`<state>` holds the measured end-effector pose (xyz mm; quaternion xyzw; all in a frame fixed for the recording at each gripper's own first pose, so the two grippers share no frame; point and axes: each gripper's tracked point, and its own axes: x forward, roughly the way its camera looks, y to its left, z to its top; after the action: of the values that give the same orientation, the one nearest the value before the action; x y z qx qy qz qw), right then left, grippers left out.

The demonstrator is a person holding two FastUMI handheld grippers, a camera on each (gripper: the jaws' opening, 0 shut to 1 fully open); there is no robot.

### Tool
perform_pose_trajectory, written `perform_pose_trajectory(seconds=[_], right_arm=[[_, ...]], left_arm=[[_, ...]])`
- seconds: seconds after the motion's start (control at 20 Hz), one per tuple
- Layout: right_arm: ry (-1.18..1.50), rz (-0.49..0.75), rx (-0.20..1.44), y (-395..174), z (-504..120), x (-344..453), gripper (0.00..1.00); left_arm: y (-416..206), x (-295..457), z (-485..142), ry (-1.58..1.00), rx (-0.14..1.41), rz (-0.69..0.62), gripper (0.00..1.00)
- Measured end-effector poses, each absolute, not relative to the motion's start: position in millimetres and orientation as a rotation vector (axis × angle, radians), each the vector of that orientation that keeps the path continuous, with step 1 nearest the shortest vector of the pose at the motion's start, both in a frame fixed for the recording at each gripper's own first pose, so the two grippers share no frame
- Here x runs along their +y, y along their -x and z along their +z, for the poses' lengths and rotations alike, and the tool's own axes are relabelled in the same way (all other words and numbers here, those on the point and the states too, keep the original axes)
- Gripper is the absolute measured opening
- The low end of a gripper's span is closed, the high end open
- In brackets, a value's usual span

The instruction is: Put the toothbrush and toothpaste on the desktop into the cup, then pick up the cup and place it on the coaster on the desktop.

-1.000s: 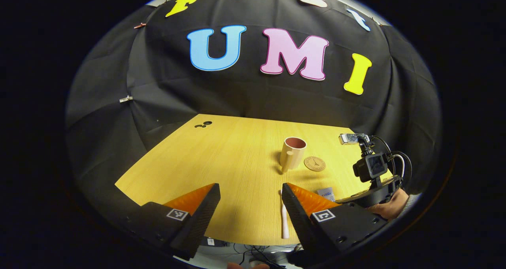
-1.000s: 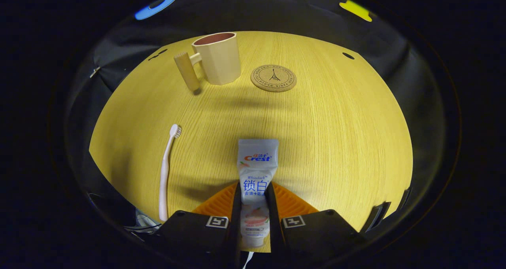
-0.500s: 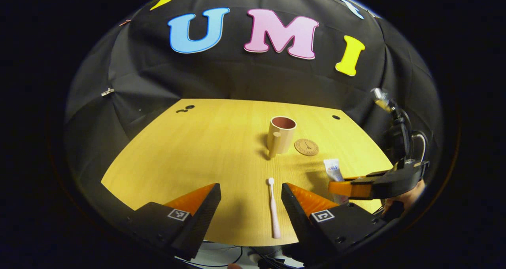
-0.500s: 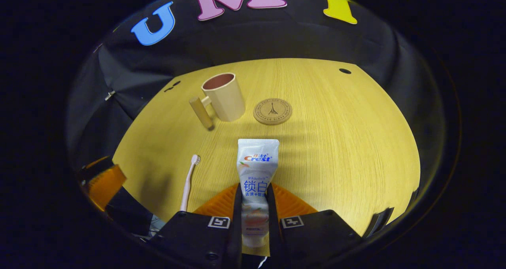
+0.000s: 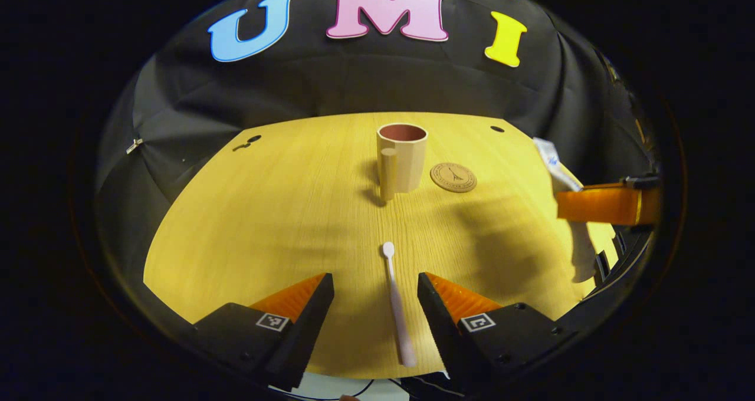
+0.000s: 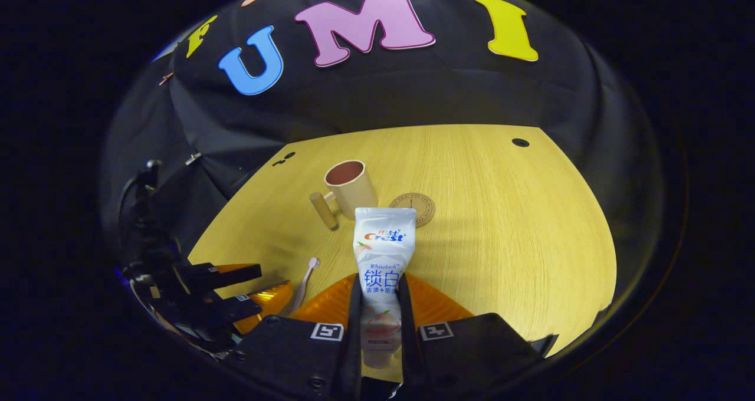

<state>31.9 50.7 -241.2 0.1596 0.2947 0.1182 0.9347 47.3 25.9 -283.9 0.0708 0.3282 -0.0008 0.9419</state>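
Note:
A beige cup [image 5: 401, 156] with a side handle stands upright on the wooden desktop [image 5: 283, 212], and a round cork coaster [image 5: 453, 177] lies just right of it. A pale pink toothbrush [image 5: 394, 303] lies flat between the fingers of my open left gripper [image 5: 376, 283], head toward the cup. My right gripper [image 6: 379, 289] is shut on a white toothpaste tube [image 6: 383, 253] and holds it above the desk; the cup [image 6: 350, 184] and coaster [image 6: 413, 206] lie beyond it. In the left gripper view the right gripper [image 5: 607, 205] hangs at the right edge with the tube [image 5: 554, 165].
The toothbrush [image 6: 305, 280] and left gripper [image 6: 236, 289] sit low left in the right gripper view. Small dark holes [image 5: 497, 128] mark the desk's far corners. The black cloth wall rises right behind the desk. The desk's front edge runs under my left fingers.
My right gripper has lifted the toothpaste off the desk and risen. My left gripper has moved forward and lower, so the toothbrush now lies between its open fingers.

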Motion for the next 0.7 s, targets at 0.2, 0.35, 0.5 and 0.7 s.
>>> perform_pose_trajectory(seconds=[0.2,0.35,0.5,0.7], right_arm=[[-0.335,0.271,0.569,-37,-220,41,0.32],[-0.326,0.283,0.551,-43,-215,32,0.32],[-0.328,0.282,0.557,-47,-218,26,0.32],[-0.321,0.298,0.564,-49,-218,19,0.31]], left_arm=[[-61,24,-307,-0.144,0.730,0.031,0.88],[-67,23,-316,-0.140,0.756,0.049,0.87],[-73,19,-321,-0.146,0.777,0.056,0.86],[-73,22,-329,-0.144,0.802,0.077,0.84]])
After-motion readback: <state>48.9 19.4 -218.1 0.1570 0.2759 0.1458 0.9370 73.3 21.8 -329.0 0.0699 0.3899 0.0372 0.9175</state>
